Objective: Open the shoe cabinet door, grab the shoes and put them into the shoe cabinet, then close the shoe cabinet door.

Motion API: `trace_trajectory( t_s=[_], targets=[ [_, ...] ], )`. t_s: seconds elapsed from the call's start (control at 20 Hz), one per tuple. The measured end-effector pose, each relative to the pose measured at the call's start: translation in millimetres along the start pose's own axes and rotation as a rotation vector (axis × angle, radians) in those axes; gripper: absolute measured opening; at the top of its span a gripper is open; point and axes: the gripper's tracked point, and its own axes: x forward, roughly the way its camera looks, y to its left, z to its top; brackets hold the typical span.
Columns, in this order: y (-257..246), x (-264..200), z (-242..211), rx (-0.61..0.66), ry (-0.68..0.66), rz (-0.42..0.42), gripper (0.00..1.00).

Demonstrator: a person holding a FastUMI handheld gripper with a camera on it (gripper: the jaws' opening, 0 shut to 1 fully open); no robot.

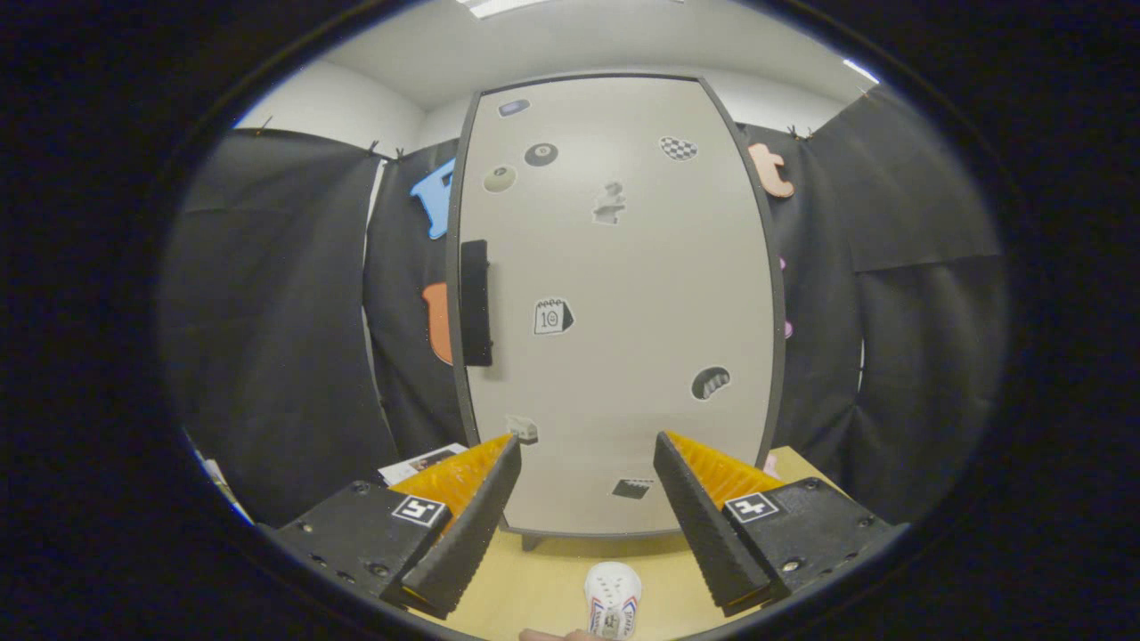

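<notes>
The shoe cabinet (623, 267) stands upright beyond my fingers, its pale door shut and dotted with small stickers. A dark vertical handle (475, 303) sits on the door's left edge. My gripper (588, 454) is open, with nothing between its fingers, held back from the door and aimed at its lower half. A small white shoe (613, 598) with red and blue markings lies on the wooden tabletop (534, 588) below and between the fingers, its toe pointing at the cabinet.
Black cloth walls close in the booth on both sides of the cabinet. A printed card (423, 461) lies on the table left of the cabinet base, behind the left finger. A fingertip (552, 635) shows beside the shoe.
</notes>
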Motion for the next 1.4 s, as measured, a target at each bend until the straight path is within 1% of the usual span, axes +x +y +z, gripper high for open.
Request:
trace_trajectory(
  t_s=[0.15,0.25,0.4,0.5,0.65,0.7,0.75,0.8,0.85,0.9,0.95,1.0,1.05,1.1,1.2,1.3,1.4],
  targets=[
    [29,23,36,0.000,-0.053,0.055,0.99],
    [51,38,54,-0.028,-0.087,0.090,0.99],
    [86,61,70,-0.060,-0.095,0.147,0.99],
    [96,82,80,-0.058,-0.107,0.141,0.99],
    [98,118,80,-0.013,-0.069,0.088,0.95],
    [100,128,79,0.007,-0.042,0.081,0.88],
    [100,135,77,0.019,-0.013,0.076,0.77],
    [106,142,80,0.047,0.006,0.094,0.65],
    [107,145,82,0.062,0.009,0.079,0.53],
    [105,146,82,0.029,0.020,0.056,0.42],
    [103,147,82,-0.011,0.024,0.033,0.40],
    [103,147,80,-0.033,0.029,0.016,0.35],
    [102,146,79,-0.050,0.028,0.012,0.34],
    [103,146,79,-0.024,0.028,0.010,0.30],
    [101,141,78,-0.021,0.033,0.019,0.28],
    [100,134,78,-0.046,0.041,0.045,0.27],
    [96,120,76,-0.047,0.052,0.100,0.26]
  ],
)
